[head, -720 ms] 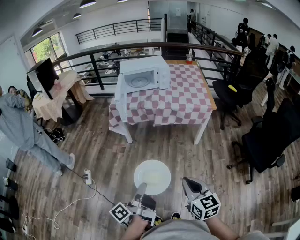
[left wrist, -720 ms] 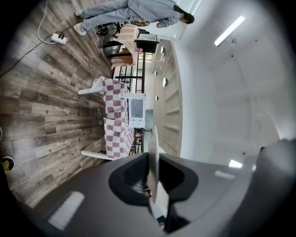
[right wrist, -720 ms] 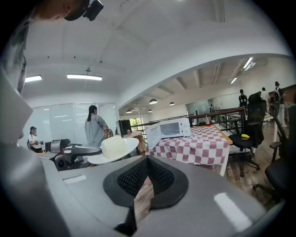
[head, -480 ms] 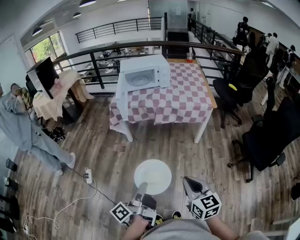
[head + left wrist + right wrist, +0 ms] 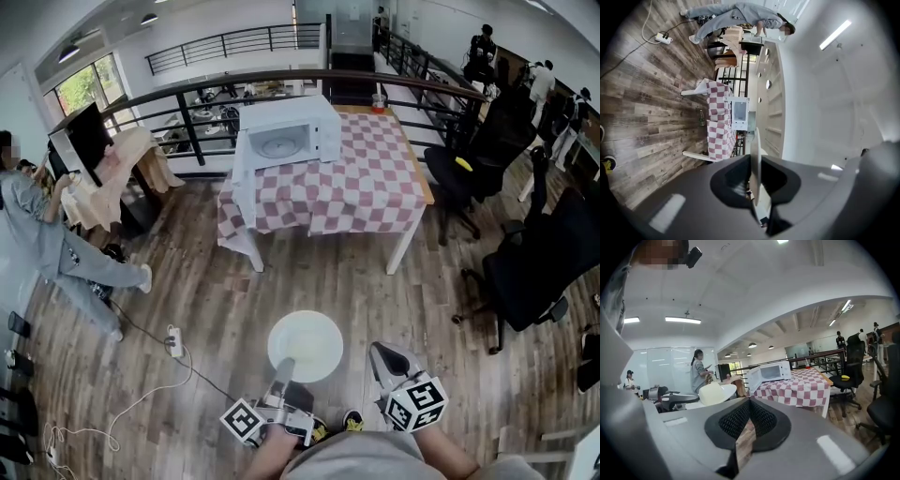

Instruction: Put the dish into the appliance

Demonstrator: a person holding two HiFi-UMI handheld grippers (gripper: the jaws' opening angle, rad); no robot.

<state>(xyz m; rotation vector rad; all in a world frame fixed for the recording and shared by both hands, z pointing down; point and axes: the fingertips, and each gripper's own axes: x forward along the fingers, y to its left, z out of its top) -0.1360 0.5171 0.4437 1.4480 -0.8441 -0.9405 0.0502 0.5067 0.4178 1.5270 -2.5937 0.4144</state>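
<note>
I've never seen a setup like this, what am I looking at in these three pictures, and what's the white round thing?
A person holds a two-jaw tool in each hand; there is no robot arm. The wide picture comes from a camera on the person's head, looking down. The other two come from cameras riding on the tools, looking along their jaws. The left tool grips a white plate by its rim, above the wooden floor. The right tool is shut and empty. Ahead, a table with a checked cloth carries a white microwave, its door open.
</note>
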